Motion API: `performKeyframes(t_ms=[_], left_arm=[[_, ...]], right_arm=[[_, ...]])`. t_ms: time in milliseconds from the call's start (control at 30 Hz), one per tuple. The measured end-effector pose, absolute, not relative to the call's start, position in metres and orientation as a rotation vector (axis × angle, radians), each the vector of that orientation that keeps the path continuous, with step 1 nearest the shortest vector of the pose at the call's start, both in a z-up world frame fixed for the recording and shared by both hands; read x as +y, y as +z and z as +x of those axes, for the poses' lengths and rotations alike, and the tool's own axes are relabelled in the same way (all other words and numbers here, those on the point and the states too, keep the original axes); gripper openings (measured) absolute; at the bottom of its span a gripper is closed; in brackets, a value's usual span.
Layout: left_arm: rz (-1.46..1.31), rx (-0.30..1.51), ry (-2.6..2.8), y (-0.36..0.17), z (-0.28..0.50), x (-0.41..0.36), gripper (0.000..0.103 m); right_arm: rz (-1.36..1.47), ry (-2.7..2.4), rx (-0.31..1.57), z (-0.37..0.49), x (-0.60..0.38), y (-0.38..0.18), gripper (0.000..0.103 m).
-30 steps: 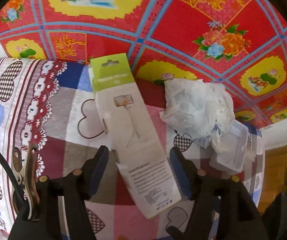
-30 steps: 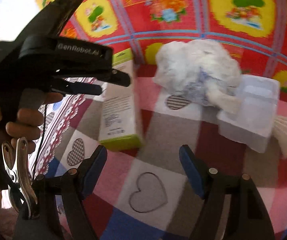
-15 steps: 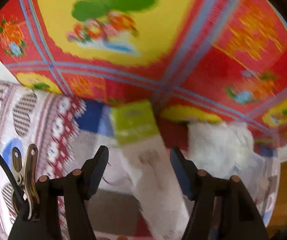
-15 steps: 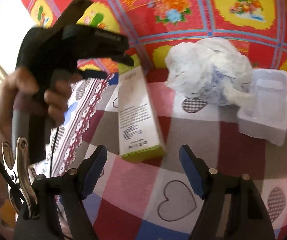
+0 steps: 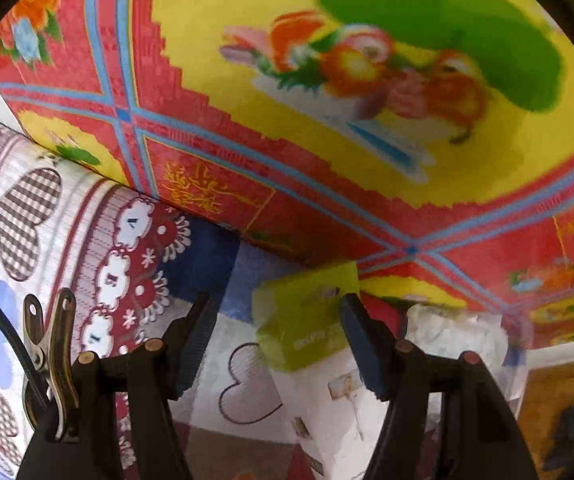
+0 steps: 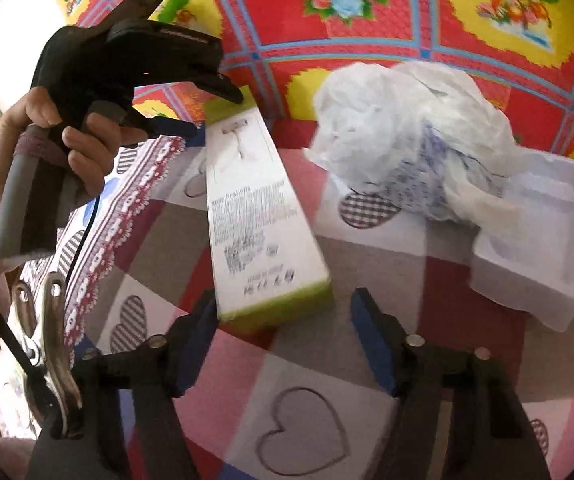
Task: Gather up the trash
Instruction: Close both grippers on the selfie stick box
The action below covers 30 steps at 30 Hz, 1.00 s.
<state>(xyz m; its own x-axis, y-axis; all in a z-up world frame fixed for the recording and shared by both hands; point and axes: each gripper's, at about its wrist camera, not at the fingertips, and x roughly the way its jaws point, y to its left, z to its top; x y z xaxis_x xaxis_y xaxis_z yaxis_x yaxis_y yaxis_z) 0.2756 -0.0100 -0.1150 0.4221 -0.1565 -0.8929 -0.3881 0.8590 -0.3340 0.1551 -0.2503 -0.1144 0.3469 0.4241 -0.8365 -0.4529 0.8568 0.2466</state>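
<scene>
A long white carton with green ends [image 6: 257, 216] lies on the heart-patterned tablecloth [image 6: 307, 432]; its far green end shows in the left wrist view [image 5: 307, 320]. A crumpled white plastic bag [image 6: 411, 132] lies to its right, against a white plastic tray [image 6: 539, 236]. My left gripper [image 5: 275, 336] is open, raised and tilted up above the carton's far end; it shows in the right wrist view [image 6: 191, 112], held in a hand. My right gripper [image 6: 283, 336] is open and empty, just short of the carton's near end.
A red, yellow and blue floral cloth [image 6: 367, 20] hangs as a wall right behind the table. The table's left edge drops away under a lace-patterned border [image 5: 127, 248]. A brown surface [image 5: 559, 408] lies beyond the right edge.
My left gripper has lifted and tilted upward, away from the carton it straddled, still open. My right gripper has moved closer to the carton's near end.
</scene>
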Motion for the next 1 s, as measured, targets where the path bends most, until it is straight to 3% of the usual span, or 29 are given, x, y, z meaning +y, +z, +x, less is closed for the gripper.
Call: performKeyframes(t_ms=[100, 267, 400, 500, 800, 1000], left_arm=[[-0.602, 1.134, 0.122, -0.122, 0.279, -0.008, 0.067], [-0.6, 1.139, 0.022, -0.129, 0.281, -0.02, 0.061], [-0.558, 1.136, -0.054, -0.126, 0.27, -0.028, 0.045], [-0.525, 1.153, -0.104, -0.124, 0.261, -0.033, 0.04], [-0.413, 1.193, -0.205, -0.121, 0.236, -0.072, 0.04], [-0.358, 1.2, -0.225, -0.127, 0.242, -0.105, 0.053]], right_arm=[[-0.012, 0.542, 1.086, 0.158, -0.262, -0.115, 0.058], [-0.002, 0.493, 1.079, 0.164, -0.273, -0.111, 0.057], [0.006, 0.471, 1.073, 0.171, -0.279, -0.108, 0.058], [0.0, 0.454, 1.075, 0.175, -0.282, -0.108, 0.058], [-0.053, 0.419, 1.079, 0.177, -0.301, -0.105, 0.065], [-0.071, 0.42, 1.071, 0.177, -0.304, -0.106, 0.065]])
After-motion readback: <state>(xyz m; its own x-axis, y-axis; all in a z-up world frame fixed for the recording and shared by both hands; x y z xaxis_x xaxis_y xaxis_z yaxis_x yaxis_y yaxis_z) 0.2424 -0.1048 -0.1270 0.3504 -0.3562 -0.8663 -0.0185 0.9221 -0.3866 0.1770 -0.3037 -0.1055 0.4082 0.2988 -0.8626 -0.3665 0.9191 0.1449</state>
